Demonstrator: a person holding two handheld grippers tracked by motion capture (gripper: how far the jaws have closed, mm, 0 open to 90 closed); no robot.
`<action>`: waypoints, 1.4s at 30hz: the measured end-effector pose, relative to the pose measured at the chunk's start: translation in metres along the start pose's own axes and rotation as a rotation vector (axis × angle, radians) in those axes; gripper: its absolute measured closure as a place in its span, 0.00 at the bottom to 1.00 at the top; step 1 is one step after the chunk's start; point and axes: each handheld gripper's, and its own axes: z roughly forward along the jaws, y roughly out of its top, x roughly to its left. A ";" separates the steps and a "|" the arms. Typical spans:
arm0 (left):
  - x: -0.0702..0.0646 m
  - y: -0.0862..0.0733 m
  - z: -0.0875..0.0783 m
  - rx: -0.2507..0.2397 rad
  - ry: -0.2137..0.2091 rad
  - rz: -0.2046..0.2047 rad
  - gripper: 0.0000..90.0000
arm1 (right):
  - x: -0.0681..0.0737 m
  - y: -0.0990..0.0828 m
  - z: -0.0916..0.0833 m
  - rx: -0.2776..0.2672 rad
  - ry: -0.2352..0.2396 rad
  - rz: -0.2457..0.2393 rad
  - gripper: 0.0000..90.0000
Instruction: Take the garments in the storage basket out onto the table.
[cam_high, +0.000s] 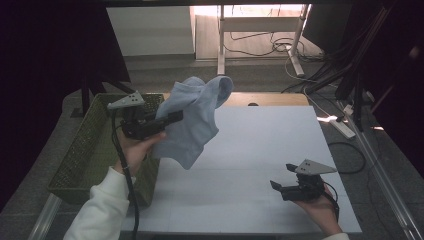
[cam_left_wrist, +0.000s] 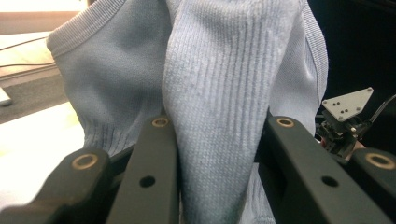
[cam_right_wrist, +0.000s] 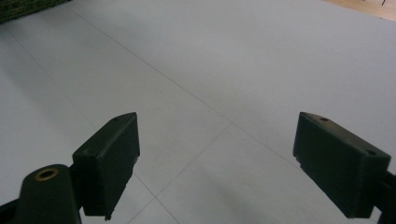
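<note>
A light blue ribbed sock (cam_high: 192, 117) hangs in the air over the table's left edge, beside the basket. My left gripper (cam_high: 176, 118) is shut on it, and the cloth droops below the jaws. In the left gripper view a thick fold of the sock (cam_left_wrist: 215, 93) is pinched between the two black jaws of the left gripper (cam_left_wrist: 222, 126), with the cuff spreading behind. My right gripper (cam_high: 281, 176) rests low at the table's near right, open. In the right gripper view its jaws (cam_right_wrist: 217, 135) stand wide apart over the bare white tabletop (cam_right_wrist: 224, 70).
A green woven basket (cam_high: 85, 150) stands against the left side of the white table (cam_high: 260, 145). Beyond the table are desk legs (cam_high: 220, 45), loose cables and a power strip (cam_high: 345, 127) on the floor. The right gripper (cam_left_wrist: 348, 121) also appears in the left gripper view.
</note>
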 end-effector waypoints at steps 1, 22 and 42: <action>-0.001 -0.001 0.001 0.001 -0.004 -0.001 0.83 | 0.000 0.000 0.000 0.001 0.000 0.001 0.17; -0.014 -0.009 0.030 0.023 -0.066 -0.002 0.83 | 0.000 -0.001 -0.001 -0.001 -0.007 0.003 0.17; -0.019 -0.024 0.053 0.066 -0.096 -0.020 0.83 | -0.001 -0.001 0.000 0.000 -0.003 0.004 0.17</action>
